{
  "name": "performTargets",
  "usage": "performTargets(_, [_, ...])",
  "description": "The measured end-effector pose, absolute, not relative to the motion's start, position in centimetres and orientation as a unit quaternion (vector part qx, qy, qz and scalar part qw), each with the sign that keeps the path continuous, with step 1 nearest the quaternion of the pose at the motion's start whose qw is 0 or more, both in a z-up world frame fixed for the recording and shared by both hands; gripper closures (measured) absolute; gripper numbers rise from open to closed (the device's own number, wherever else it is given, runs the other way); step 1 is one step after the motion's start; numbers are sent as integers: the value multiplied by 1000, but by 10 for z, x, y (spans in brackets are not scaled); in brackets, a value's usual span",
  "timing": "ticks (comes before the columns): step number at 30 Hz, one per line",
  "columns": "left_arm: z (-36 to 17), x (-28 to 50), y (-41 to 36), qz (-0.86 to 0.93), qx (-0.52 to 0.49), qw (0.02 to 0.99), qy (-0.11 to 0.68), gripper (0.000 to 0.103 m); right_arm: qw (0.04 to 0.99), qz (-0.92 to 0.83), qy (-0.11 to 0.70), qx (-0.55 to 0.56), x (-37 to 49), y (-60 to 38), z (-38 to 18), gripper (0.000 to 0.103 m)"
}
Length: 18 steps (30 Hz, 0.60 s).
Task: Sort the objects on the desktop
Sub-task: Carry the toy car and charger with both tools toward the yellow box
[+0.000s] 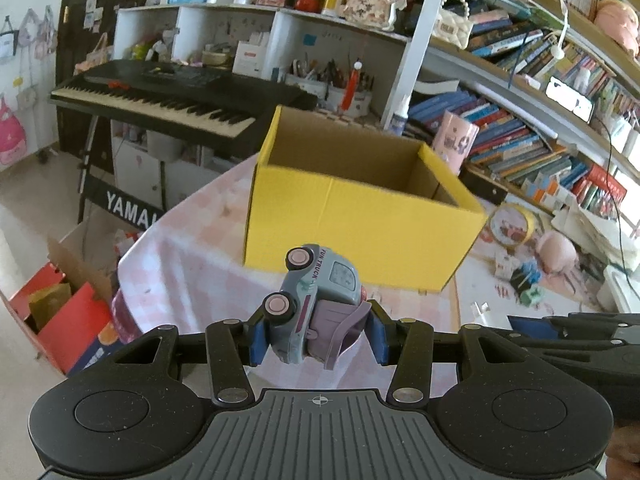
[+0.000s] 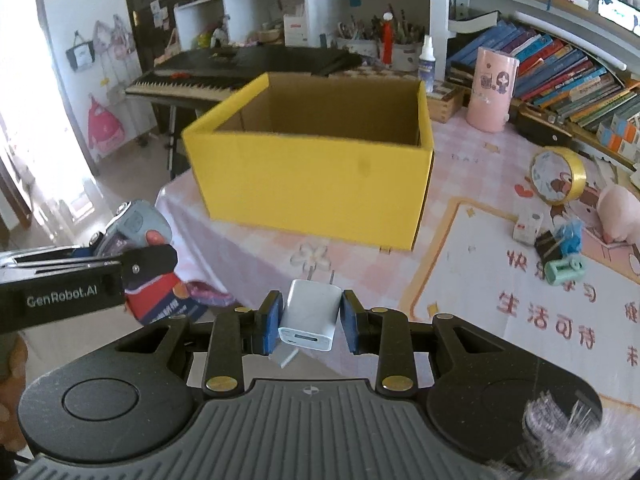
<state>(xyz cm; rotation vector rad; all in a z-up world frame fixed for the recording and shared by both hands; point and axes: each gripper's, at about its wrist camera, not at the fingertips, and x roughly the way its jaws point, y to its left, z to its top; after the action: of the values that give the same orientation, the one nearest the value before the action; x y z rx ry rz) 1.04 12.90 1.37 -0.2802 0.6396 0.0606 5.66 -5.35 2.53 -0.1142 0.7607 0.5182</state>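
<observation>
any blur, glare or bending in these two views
Left wrist view: straight white post and bookshelves curve from fisheye, yellow cardboard box slightly soft. Right wrist view: window light blows out the left edge, box rim smeared, white plug charger sharp.

The box (image 2: 308, 184) stands on the table (image 2: 460, 184), with the tape roll (image 2: 558, 176) to its right
</observation>
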Motion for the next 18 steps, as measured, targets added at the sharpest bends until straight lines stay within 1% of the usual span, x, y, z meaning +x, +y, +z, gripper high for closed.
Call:
performTargets(12, [46,77,125,48,-133,954,264,56,903,270,333,-28,134,-55,58,74])
performTargets(18, [51,106,114,58,-122,956,260,56,905,283,316,-25,170,-58,68,74])
